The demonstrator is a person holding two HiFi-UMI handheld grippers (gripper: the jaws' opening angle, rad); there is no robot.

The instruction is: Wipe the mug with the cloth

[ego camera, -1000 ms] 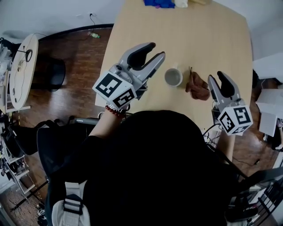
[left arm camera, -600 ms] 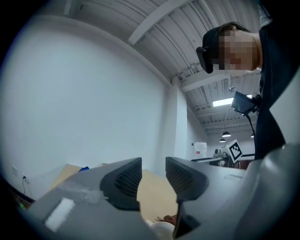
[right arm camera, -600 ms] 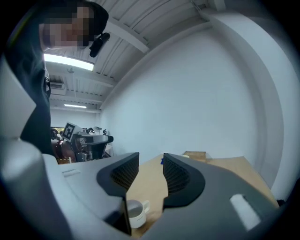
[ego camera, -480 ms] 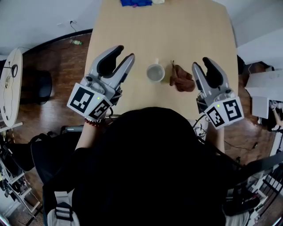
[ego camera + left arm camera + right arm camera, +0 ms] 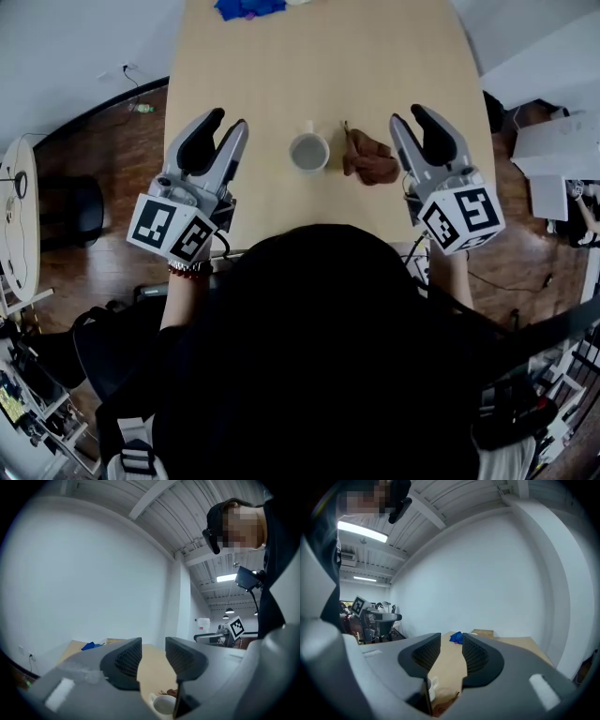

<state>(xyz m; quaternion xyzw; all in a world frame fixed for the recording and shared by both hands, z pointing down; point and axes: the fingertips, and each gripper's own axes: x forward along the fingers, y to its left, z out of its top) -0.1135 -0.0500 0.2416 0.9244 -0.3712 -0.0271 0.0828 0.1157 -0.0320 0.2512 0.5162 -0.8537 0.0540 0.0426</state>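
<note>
A white mug (image 5: 308,152) stands upright on the light wooden table (image 5: 281,66), and a crumpled brown cloth (image 5: 368,159) lies just to its right. My left gripper (image 5: 220,127) hovers left of the mug, open and empty. My right gripper (image 5: 412,117) is right of the cloth, close beside it; its jaws are closing with nothing between them. The left gripper view shows the mug (image 5: 162,704) and cloth (image 5: 170,693) low under the left gripper (image 5: 153,651). Below the right gripper (image 5: 451,644), the right gripper view shows the mug (image 5: 433,684) and cloth (image 5: 446,701).
A blue cloth (image 5: 246,7) lies at the table's far edge beside a small box (image 5: 483,632). The person's dark-clothed body hides the near edge. Wooden floor and a round side table (image 5: 14,225) are to the left, furniture (image 5: 544,141) to the right.
The head view has swung, so mug and cloth sit further left in the picture. My left gripper has drawn away to the left of the mug. My right gripper has edged forward beside the cloth.
</note>
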